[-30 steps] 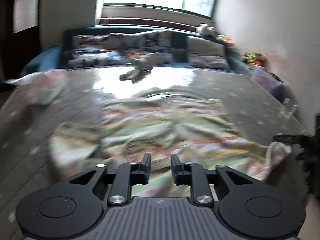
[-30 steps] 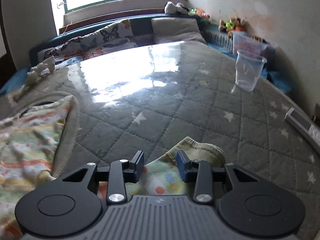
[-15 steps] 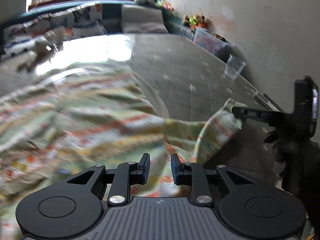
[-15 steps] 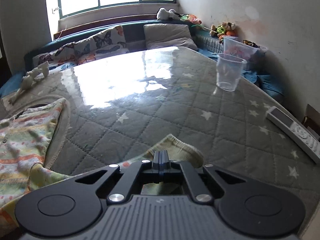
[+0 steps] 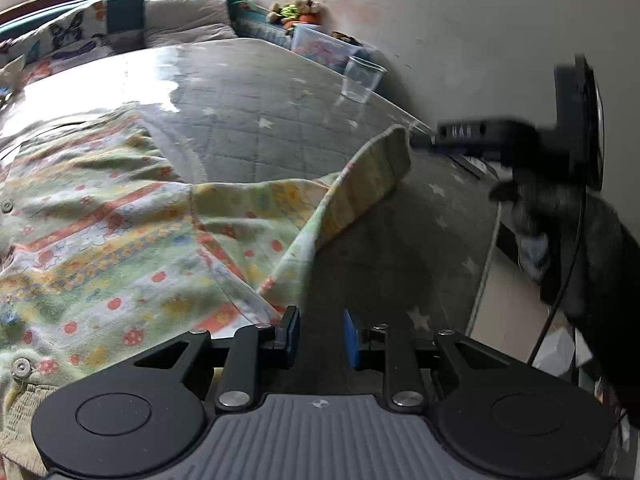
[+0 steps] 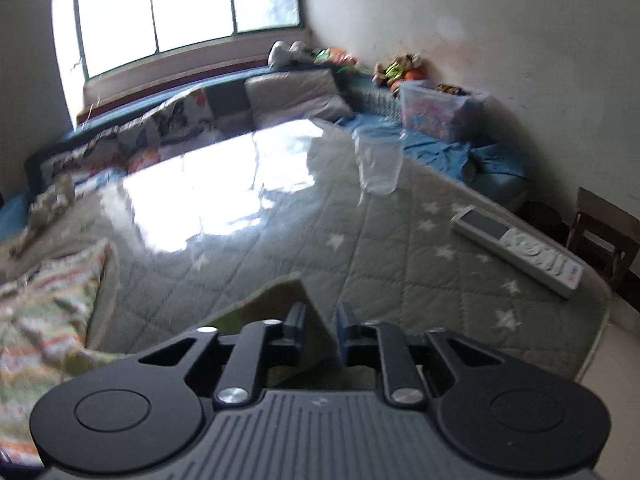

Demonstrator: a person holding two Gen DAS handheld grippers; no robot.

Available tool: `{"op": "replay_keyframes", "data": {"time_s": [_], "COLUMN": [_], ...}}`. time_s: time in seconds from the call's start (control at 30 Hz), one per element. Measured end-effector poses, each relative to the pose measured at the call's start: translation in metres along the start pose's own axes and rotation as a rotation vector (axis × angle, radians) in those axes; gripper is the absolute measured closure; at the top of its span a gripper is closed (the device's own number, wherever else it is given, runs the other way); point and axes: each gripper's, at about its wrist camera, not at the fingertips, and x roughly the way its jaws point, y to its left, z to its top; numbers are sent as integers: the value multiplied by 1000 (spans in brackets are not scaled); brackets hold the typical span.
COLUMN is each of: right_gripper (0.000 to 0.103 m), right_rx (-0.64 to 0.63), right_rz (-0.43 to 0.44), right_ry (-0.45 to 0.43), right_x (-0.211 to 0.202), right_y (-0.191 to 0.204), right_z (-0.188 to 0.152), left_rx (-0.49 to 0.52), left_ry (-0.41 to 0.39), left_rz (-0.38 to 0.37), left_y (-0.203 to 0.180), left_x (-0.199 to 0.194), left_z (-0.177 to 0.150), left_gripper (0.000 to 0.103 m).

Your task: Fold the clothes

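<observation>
Patterned garment (image 5: 120, 232) lies along table's (image 6: 400, 264) near-left edge. Right gripper (image 6: 320, 326), jaws opening, has sleeve cuff (image 5: 384, 164) between them, lifted rightward. Left gripper (image 5: 320, 332) slightly spread, empty, just beside hem.

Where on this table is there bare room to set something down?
The quilted table cover lies bare between the patterned garment on the left and the clear cup and remote control along the right edge. The left side is crowded with cloth.
</observation>
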Motion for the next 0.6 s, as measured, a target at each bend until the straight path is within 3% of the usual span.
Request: {"op": "replay_keyframes", "data": {"time_s": [0.17,0.3,0.37,0.5,0.6], "right_gripper": [78,77,69,67,57], "right_rx": [37,26,-3,-80,-140], "right_rz": [-10,9,29,46,30], "right_ry": [-45,-81,-87,-47,-21], "right_x": [-13,-14,-11,13,30], "right_y": [-12,-9,-3,18,31], "right_z": [9,19,24,28,27], "left_rx": [13,-33,-71,-93,-81], "left_ry": [-57,-120,-141,-119,-88], "left_rz": [-23,23,43,39,12], "left_y": [-1,8,15,21,18], "left_x": [-19,-27,-27,-14,0], "left_z": [4,18,25,33,33], "left_gripper": [76,71,70,70,65]}}
